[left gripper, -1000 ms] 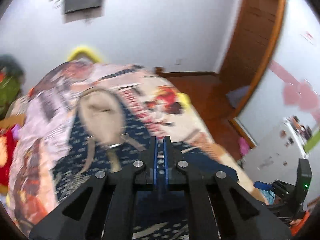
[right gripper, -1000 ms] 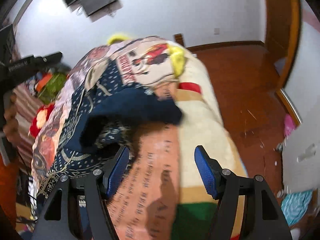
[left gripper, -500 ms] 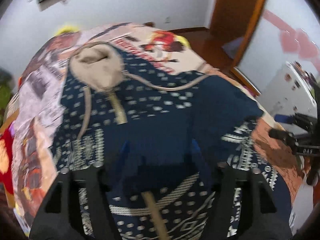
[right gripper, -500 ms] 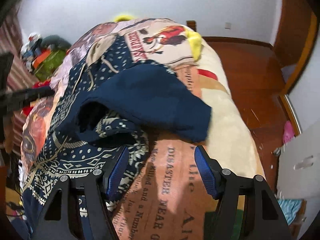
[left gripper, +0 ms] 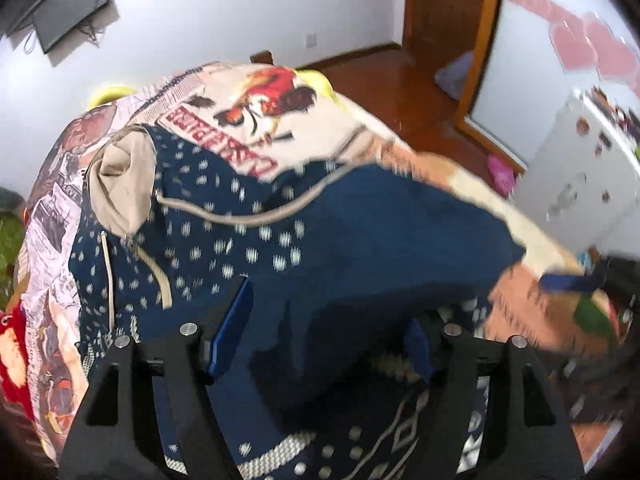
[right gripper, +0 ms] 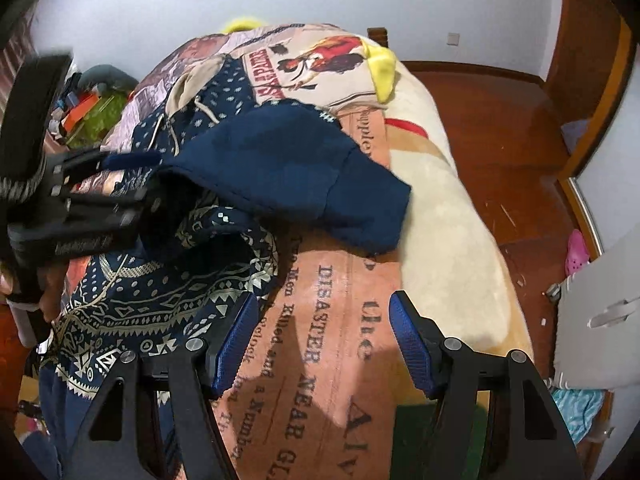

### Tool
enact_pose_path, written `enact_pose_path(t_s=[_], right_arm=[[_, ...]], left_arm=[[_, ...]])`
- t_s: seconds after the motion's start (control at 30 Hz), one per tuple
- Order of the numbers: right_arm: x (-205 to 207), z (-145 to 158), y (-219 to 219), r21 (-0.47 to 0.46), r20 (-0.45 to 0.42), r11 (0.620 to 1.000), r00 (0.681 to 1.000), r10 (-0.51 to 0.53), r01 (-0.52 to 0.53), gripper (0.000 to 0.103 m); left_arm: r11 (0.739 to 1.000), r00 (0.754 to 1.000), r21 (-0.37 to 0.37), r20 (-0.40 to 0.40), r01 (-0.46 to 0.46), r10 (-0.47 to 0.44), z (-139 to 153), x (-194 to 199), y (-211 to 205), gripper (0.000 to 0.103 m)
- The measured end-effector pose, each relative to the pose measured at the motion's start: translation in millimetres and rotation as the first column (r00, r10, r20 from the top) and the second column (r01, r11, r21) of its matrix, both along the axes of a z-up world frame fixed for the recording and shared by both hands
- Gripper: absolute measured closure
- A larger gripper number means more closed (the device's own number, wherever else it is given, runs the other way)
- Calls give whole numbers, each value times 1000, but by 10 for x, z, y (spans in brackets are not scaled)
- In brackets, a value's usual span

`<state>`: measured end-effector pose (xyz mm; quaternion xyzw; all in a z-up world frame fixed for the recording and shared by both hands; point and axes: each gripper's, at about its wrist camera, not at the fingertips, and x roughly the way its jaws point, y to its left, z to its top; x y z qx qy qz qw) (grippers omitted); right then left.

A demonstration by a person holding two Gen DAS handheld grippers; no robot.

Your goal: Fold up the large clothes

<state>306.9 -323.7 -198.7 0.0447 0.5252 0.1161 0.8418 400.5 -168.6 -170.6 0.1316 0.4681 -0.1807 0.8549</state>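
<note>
Navy hoodie (left gripper: 360, 240) lies seemingly free beneath the down-tilted left gripper's (left gripper: 324, 332) parted jaws.

A bed (right gripper: 448, 240) with a newspaper-print blanket (right gripper: 332, 320) carries a navy patterned hoodie (right gripper: 288, 168), sleeve folded across.

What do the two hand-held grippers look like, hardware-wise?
Both look alike: the left hand-held gripper and right hand-held gripper have matte black angular frames with triangular cut-outs, silver round bolt heads on top and blue pads lining the inner finger faces, ribbed on the right one. Seen side-on from the right wrist, the left unit's black body carries pale lettering, too blurred to read.
</note>
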Motion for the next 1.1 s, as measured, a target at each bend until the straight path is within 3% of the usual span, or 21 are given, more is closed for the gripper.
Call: enact_pose_path(t_s=[0.2, 0.37, 0.53, 0.63, 0.7, 0.83, 1.0, 1.1], right_arm=[[230, -79, 211, 7, -24, 998, 998, 57, -57, 37], [404, -274, 388, -52, -62, 996, 995, 76, -79, 37], [457, -311, 392, -57, -64, 994, 994, 90, -93, 37], [456, -324, 388, -56, -62, 994, 994, 92, -96, 37], [454, -325, 394, -60, -62, 994, 994, 92, -95, 37], [445, -316, 389, -64, -59, 994, 995, 86, -89, 37], [440, -295, 389, -63, -57, 996, 996, 64, -67, 36], [440, -274, 364, -39, -57, 999, 998, 35, -38, 36]], left_arm=[[997, 997, -8, 28, -74, 74, 35, 196, 82, 34], [973, 975, -68, 7, -220, 221, 39, 335, 555, 34], [918, 920, -63, -13, -391, 391, -62, 417, 1281, 34], [863, 869, -109, -91, -494, 486, -162, 401, 1837, 34], [831, 839, -113, -97, -544, 536, -199, 348, 2120, 34], [805, 808, -89, -125, -587, 575, -330, 200, 2577, 34], [819, 819, -98, -183, -566, 544, -495, -47, 2772, 32], [808, 810, -132, -233, -574, 538, -577, -239, 2858, 30]])
